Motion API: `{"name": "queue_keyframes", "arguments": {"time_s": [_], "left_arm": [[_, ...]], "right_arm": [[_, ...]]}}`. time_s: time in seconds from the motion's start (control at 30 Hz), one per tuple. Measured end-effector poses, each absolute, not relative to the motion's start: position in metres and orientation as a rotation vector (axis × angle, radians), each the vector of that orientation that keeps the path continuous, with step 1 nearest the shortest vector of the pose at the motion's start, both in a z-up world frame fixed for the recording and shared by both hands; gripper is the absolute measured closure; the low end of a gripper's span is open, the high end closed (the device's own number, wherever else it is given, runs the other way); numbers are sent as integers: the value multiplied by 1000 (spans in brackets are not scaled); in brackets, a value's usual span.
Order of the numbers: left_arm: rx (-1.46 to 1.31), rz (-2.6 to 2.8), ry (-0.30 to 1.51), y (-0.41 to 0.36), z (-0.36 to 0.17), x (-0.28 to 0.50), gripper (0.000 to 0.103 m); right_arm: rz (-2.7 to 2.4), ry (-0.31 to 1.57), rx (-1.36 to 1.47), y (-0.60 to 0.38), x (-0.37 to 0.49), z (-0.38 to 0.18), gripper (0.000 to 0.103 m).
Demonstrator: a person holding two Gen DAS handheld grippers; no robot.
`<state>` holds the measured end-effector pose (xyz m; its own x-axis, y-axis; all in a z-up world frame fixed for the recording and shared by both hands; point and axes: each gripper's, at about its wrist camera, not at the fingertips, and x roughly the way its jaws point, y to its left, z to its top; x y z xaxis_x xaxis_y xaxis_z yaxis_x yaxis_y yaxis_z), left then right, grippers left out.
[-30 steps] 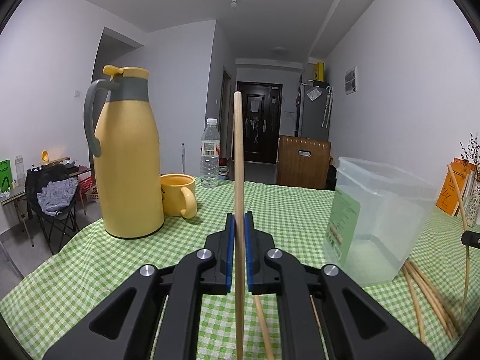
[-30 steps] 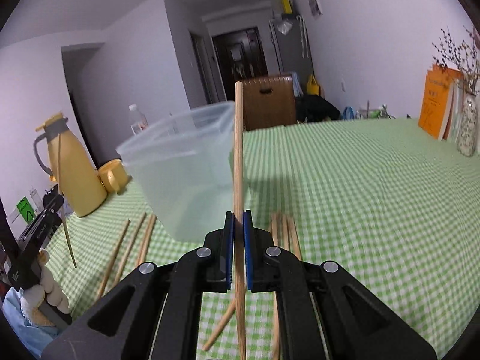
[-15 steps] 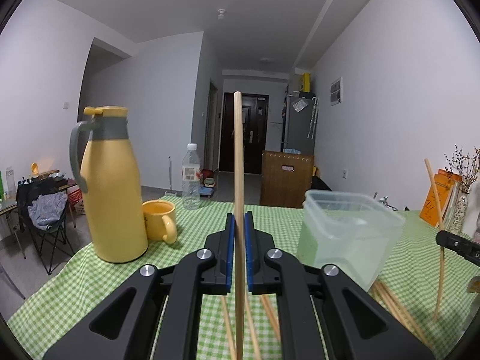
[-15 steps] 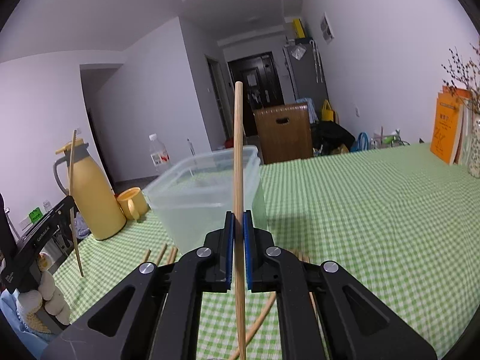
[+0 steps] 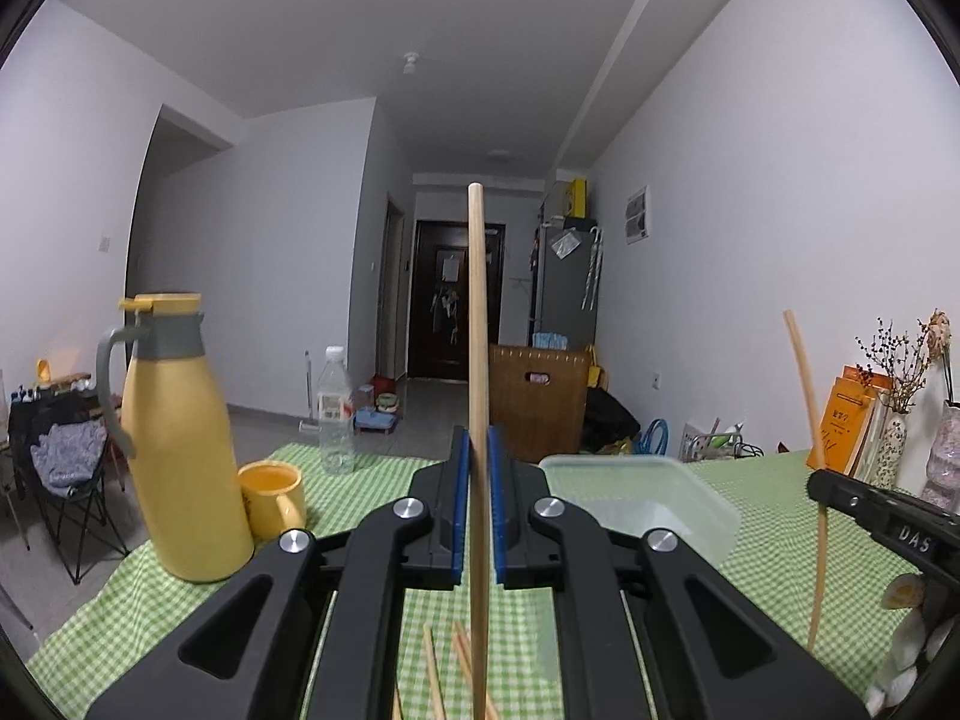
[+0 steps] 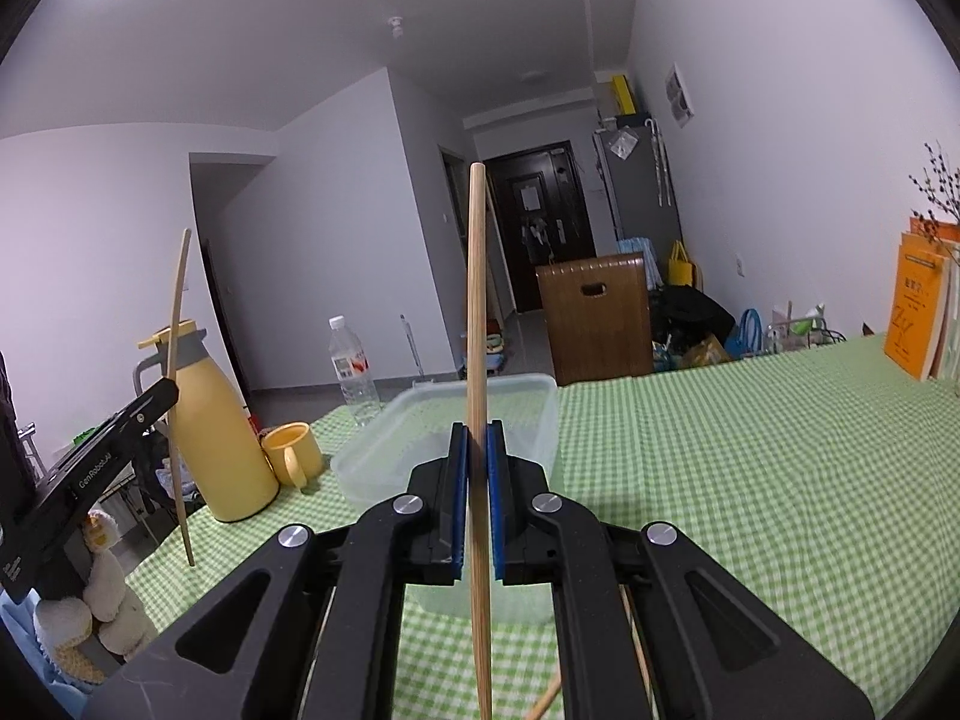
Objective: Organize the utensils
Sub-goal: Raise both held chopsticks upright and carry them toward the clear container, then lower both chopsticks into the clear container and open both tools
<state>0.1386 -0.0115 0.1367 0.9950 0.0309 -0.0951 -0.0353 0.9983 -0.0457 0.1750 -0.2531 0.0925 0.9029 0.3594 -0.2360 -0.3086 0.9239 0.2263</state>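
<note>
Fingers of the left gripper (image 5: pixel 477 516) are clamped tight on a wooden chopstick (image 5: pixel 477 324), held upright w/ its top end well above the blue pads. Landmark = clear plastic container (image 5: pixel 648 495) on the green checked tablecloth (image 5: pixel 360 492). Far left of the container stands the yellow thermos jug (image 5: pixel 180 450), w/ a yellow mug (image 5: pixel 273 498) just beside it on the container side; a water bottle (image 5: pixel 335 414) sits behind the mug near the table's far edge. More loose chopsticks (image 5: pixel 447 678) lie on the cloth on the near side of the container, under the left gripper. Left gripper sits just left of the container, above table level. Right gripper (image 6: pixel 477 510) is directly on the near side of the container, fingers likewise pinched shut on a second chopstick (image 6: pixel 477 312), upright, tilted v. slightly. Right of the container, well apart, orange books (image 6: pixel 921 312) and a vase w/ dry twigs (image 5: pixel 894 420) stand at the table edge. A person's white-gloved hand (image 6: pixel 102 594) holds the left gripper's handle.
</note>
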Motion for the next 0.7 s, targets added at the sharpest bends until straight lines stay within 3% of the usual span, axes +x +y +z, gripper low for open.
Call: {"name": "queue_keyframes", "arguments": {"time_s": [0.7], "left_arm": [[-35, -9, 17, -49, 177, 160, 99]], "right_arm": [[384, 175, 168, -234, 198, 131, 97]]}}
